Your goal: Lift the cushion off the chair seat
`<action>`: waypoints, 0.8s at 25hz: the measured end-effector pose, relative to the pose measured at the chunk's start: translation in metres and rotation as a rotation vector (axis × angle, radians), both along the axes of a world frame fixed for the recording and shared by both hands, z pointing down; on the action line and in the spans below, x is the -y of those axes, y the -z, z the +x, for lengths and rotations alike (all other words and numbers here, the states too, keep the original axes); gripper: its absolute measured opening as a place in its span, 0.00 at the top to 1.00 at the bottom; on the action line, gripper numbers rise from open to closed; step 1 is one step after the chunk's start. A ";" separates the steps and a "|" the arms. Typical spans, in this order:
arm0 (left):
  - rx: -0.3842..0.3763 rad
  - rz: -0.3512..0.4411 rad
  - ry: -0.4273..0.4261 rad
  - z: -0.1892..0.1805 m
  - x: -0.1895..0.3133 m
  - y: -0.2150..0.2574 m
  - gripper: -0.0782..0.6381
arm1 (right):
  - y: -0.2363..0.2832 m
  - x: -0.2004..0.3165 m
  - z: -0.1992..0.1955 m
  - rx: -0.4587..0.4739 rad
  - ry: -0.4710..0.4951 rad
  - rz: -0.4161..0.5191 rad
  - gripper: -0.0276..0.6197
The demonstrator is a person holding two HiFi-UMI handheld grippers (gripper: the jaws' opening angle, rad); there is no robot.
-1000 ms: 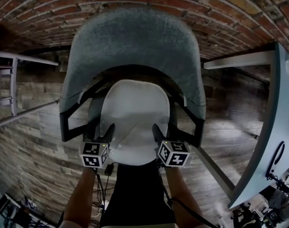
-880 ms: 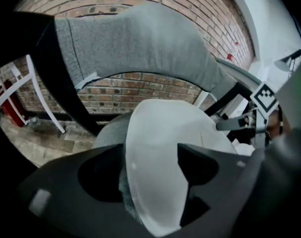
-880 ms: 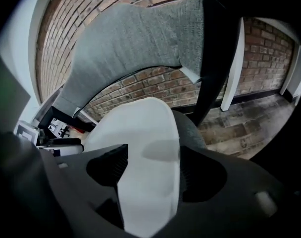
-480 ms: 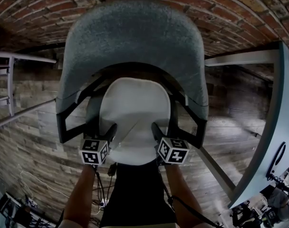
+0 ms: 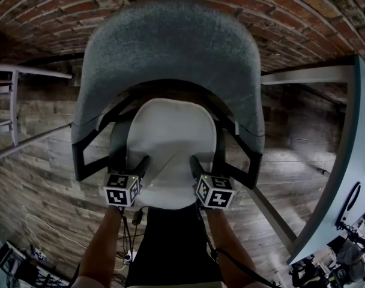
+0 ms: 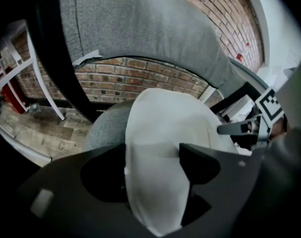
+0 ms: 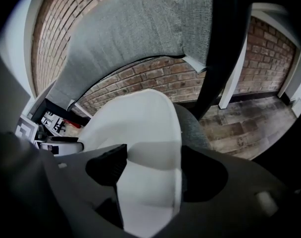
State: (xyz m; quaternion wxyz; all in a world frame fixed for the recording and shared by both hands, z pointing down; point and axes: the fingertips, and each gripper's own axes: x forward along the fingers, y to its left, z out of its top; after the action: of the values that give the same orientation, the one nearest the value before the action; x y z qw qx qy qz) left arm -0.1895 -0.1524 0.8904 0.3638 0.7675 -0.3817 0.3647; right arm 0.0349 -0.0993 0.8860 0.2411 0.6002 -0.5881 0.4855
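Observation:
A white cushion [image 5: 170, 140] lies on the grey seat [image 6: 103, 128] of a chair with a tall grey back [image 5: 170, 59]. My left gripper [image 5: 131, 164] is at the cushion's front left edge and my right gripper [image 5: 205, 164] at its front right edge. In the left gripper view the left gripper [image 6: 151, 155] stands wide open with the cushion [image 6: 175, 128] filling the gap between its jaws. The right gripper [image 7: 153, 157] straddles the cushion [image 7: 135, 123] the same way. The cushion rests flat on the seat [image 7: 190, 125].
Black armrests [image 5: 89, 155] flank the seat on both sides. A white tabletop [image 5: 350, 161] curves along the right. A brick wall [image 5: 44, 17] stands behind the chair, with a white frame [image 5: 14, 101] at the left. Wood-plank floor [image 5: 38, 179] lies below.
Both grippers have shifted slightly inward along the cushion's front edge, and the left one has sunk a little. The cushion lies where it was.

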 end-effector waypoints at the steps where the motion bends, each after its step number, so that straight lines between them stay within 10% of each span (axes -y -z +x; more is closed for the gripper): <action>1: 0.002 -0.004 0.001 0.000 0.000 0.001 0.42 | 0.001 0.000 -0.002 0.004 0.009 0.001 0.43; 20: 0.052 0.020 0.047 0.010 -0.019 0.017 0.65 | 0.011 -0.005 0.006 -0.050 0.063 -0.015 0.79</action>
State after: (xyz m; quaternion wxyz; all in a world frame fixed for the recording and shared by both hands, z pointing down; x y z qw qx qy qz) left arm -0.1797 -0.1338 0.8734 0.3548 0.7521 -0.4126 0.3719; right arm 0.0412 -0.0944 0.8754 0.2755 0.5915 -0.5967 0.4670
